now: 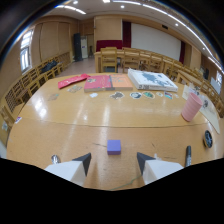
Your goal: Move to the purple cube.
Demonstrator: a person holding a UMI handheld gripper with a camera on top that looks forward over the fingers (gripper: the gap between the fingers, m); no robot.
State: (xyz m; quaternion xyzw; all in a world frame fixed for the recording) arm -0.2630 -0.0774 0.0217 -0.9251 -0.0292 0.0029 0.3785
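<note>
The purple cube (pixel 114 146) is a small block resting on the wooden table (pixel 65 125), just ahead of my fingers and centred on the gap between them. My gripper (pixel 114 159) is open, its two dark-tipped white fingers spread wide on either side, with nothing between them. The cube stands free, a short way beyond the fingertips.
A pink cup (pixel 191 106) stands to the right, beyond the cube. A black marker (pixel 188 155) and a round black object (pixel 208 138) lie right of the fingers. Books (pixel 108 82), a red folder (pixel 72 80) and a printed sheet (pixel 151 79) lie at the far side. Wooden chairs ring the table.
</note>
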